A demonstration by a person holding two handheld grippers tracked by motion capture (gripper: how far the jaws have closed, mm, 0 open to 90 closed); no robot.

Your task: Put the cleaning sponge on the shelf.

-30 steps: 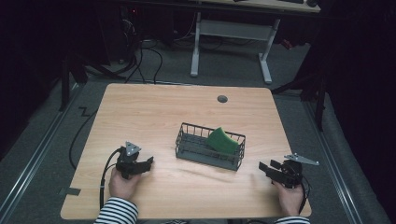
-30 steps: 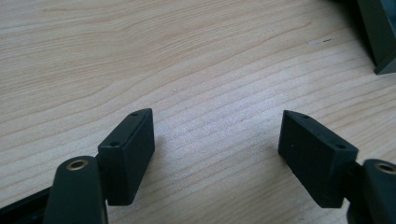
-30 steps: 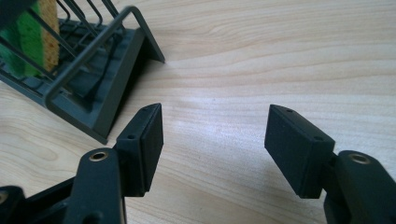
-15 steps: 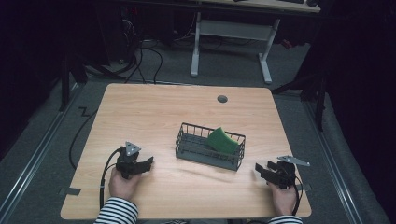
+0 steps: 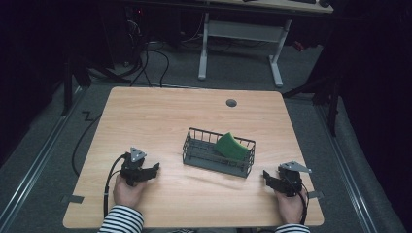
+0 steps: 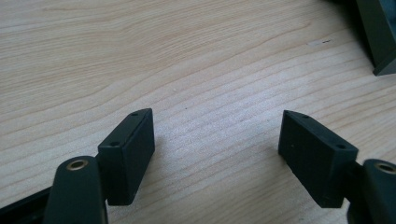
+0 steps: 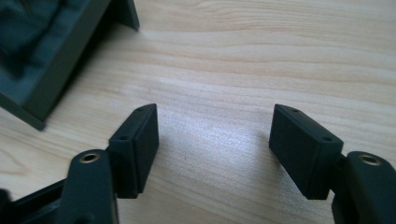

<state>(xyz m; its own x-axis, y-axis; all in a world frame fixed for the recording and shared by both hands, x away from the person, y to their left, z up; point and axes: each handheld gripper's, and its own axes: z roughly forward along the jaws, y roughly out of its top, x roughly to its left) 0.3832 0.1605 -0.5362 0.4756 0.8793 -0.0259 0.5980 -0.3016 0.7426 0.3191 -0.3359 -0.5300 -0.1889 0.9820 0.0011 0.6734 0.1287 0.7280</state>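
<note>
Both grippers, L (image 5: 154, 169) & R (image 5: 266, 174), resting on surface (image 5: 160, 116), jaws wide, holding nothing. Green sponge (image 5: 231, 147) leaning in wire basket (image 5: 194, 158) betw. them. Prob. light, squashy; I'm planning to pinch its raised upper edge.

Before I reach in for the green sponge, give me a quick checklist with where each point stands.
1. Left gripper open: ok, jaws stand wide apart with bare wood between them.
2. Right gripper open: ok, jaws wide apart, nothing held.
3. Green sponge reachable: ok, it leans tilted in the right end of the wire basket, its top above the rim.
4. Path from right gripper to basket: ok, bare table between them.
5. Basket steadied: not ok, both grippers are apart from it.
6. Sponge snagged on the wires: cannot tell.
</note>
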